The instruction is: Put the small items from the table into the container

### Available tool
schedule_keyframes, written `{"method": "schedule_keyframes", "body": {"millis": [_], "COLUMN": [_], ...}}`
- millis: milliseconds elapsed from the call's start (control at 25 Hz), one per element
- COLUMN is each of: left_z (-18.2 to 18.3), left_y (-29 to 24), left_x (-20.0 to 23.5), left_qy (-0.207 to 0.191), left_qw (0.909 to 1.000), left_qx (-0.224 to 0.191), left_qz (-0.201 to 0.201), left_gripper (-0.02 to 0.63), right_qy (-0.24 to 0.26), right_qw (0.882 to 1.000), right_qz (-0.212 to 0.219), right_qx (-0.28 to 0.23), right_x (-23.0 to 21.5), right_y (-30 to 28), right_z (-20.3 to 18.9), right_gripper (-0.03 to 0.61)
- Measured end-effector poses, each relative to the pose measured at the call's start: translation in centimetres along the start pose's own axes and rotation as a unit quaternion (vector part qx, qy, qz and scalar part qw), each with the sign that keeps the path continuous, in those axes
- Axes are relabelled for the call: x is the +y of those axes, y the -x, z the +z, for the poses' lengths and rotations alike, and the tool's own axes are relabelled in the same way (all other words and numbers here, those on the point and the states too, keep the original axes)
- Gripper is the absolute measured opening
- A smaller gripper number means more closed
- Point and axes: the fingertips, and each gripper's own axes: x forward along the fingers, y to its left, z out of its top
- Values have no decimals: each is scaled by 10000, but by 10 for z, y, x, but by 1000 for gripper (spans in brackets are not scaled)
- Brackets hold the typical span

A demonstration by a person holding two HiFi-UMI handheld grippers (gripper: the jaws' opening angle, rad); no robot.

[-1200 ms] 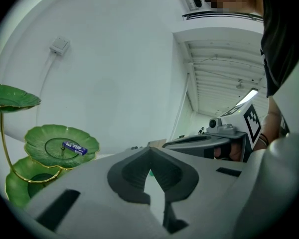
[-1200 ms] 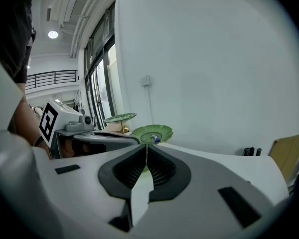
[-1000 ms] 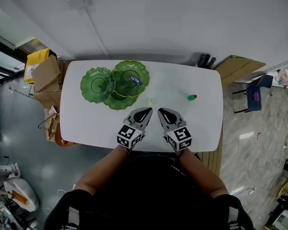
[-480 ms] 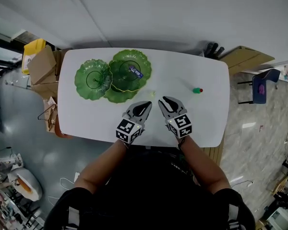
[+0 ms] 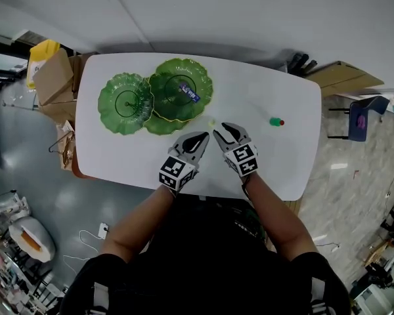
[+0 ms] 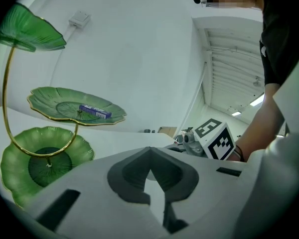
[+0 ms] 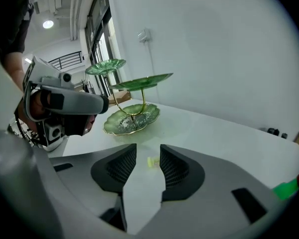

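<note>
The right gripper is sinking toward the desk, its fingers opening with the small yellow item now seen between them; the left gripper is sinking too.

Two hand-held grippers, three green leaf trays, one blue packet, one yellow piece, one green-and-red item
</note>
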Motion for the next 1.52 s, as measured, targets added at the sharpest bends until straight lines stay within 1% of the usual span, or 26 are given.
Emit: {"method": "schedule_keyframes", "body": {"millis": [240, 400, 520, 680, 1040, 1240, 1280, 1320, 1520], "left_z": [-4, -7, -8, -8, -16, -13, -13, -13, -12], "left_y": [-4, -3, -1, -4, -3, 1, 2, 4, 14], "left_x": [6, 12, 18, 20, 16, 18, 18, 19, 16], "left_qy": [78, 146, 232, 252, 255, 243, 256, 255, 194], "left_qw": [9999, 9998, 9996, 9995, 9994, 9994, 9994, 9993, 9993], "left_qx": [-13, 40, 43, 79, 191, 176, 165, 167, 168], "left_qz": [61, 84, 142, 148, 101, 166, 182, 194, 268], "left_gripper": [8, 8, 8, 8, 8, 8, 8, 8, 8], "right_qy": [68, 348, 458, 615, 691, 818, 854, 893, 881], "right_qw": [9992, 9974, 9959, 9940, 9926, 9903, 9897, 9891, 9897], "right_qz": [-10, -17, -19, -68, -165, -137, -147, -166, -305], "right_qx": [391, 626, 776, 901, 989, 1116, 1142, 1154, 1091], "right_x": [-10, -10, -10, -13, -18, -17, -17, -17, -19], "right_y": [-29, -41, -48, -55, -64, -68, -68, -68, -59], "right_z": [-17, -24, -32, -36, -41, -43, -44, -44, -41], "right_gripper": [152, 155, 160, 161, 161, 158, 143, 141, 138]}}
